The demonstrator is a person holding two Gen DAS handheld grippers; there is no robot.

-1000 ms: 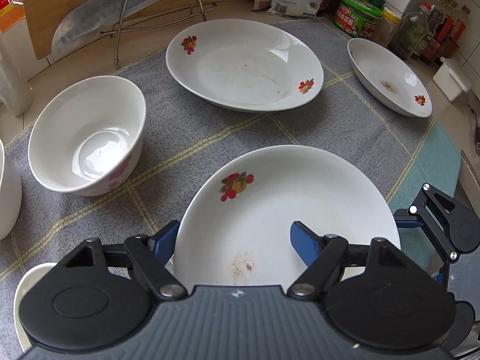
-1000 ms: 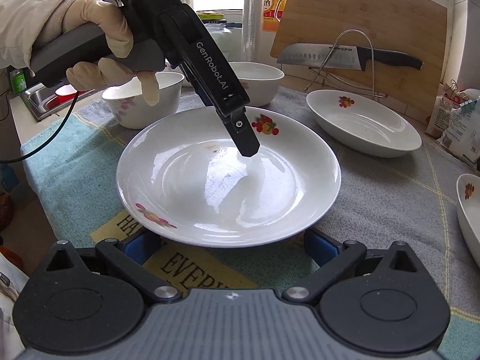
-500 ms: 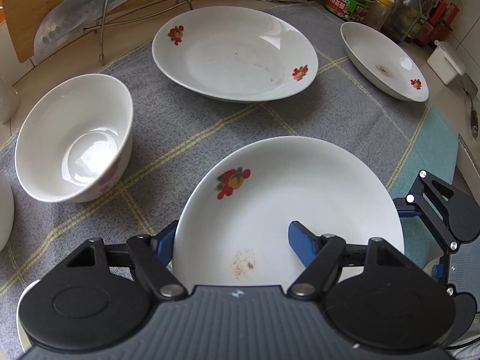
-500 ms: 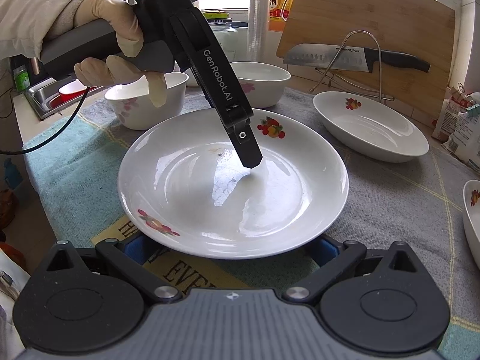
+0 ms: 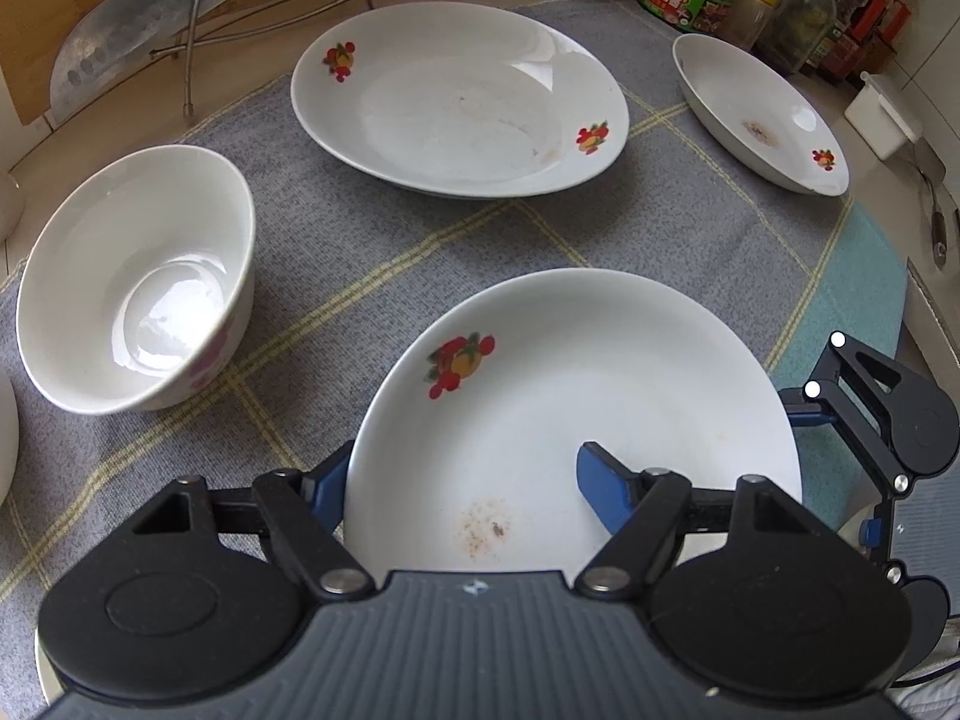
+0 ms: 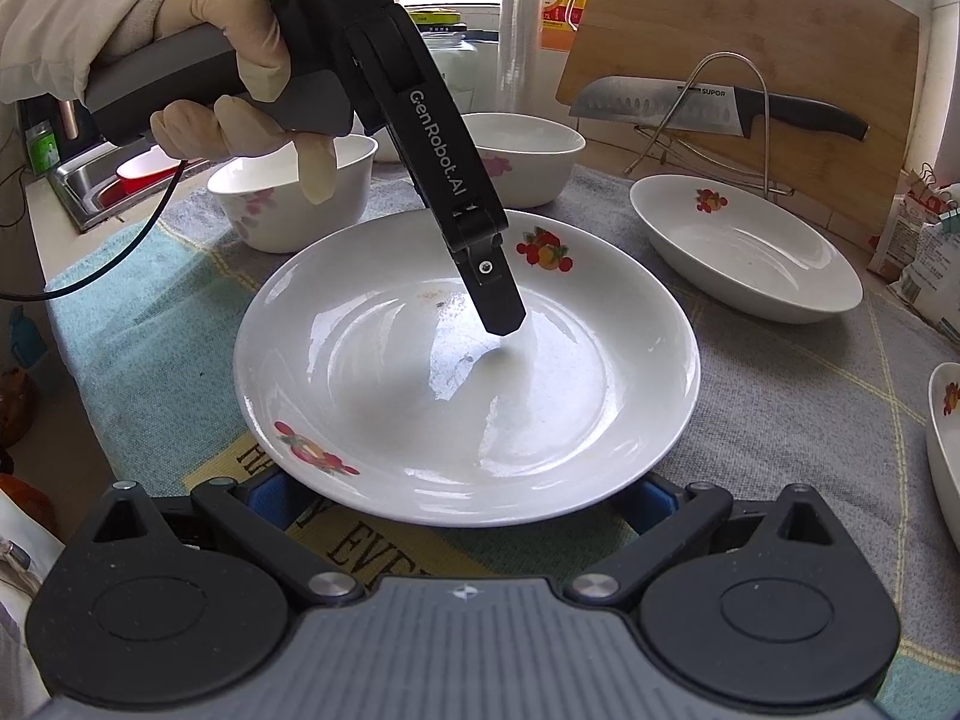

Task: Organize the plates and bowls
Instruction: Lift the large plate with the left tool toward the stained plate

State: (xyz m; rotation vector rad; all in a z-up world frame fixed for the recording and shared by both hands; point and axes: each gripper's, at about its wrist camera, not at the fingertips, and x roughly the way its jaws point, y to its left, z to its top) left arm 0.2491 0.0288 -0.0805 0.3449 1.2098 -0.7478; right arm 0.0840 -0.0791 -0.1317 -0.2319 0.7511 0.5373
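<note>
The near plate (image 6: 468, 384), white with fruit prints on its rim, sits low over the grey checked cloth (image 5: 420, 240) at the front of the worktop (image 5: 252, 78); whether it is resting or just lifted I cannot tell. The left gripper (image 5: 474, 486) has it by the rim: one blue finger lies inside the dish and the other is tucked under the outside edge, so the fingers are pinching the plate wall between them. The right gripper (image 6: 462, 498) waits at the opposite edge, its blue fingers spread wide, showing on either side below the rim and not closed on anything as far as I can see.

Very little looks finished. Nothing is stacked: a second plate (image 5: 459, 99) lies alone further back on the cloth, and a third plate (image 5: 759, 111) sits apart near the jars. One bowl (image 5: 135, 276) stands by itself to the left, with another bowl (image 6: 294, 198) just beside it, side by side, not nested. A knife (image 6: 708, 111) rests on a wire rack against the chopping board (image 6: 750, 24) behind.

By my reckoning this is the first plate in hand, and gathering the plates and nesting the bowls is all yet to come.
</note>
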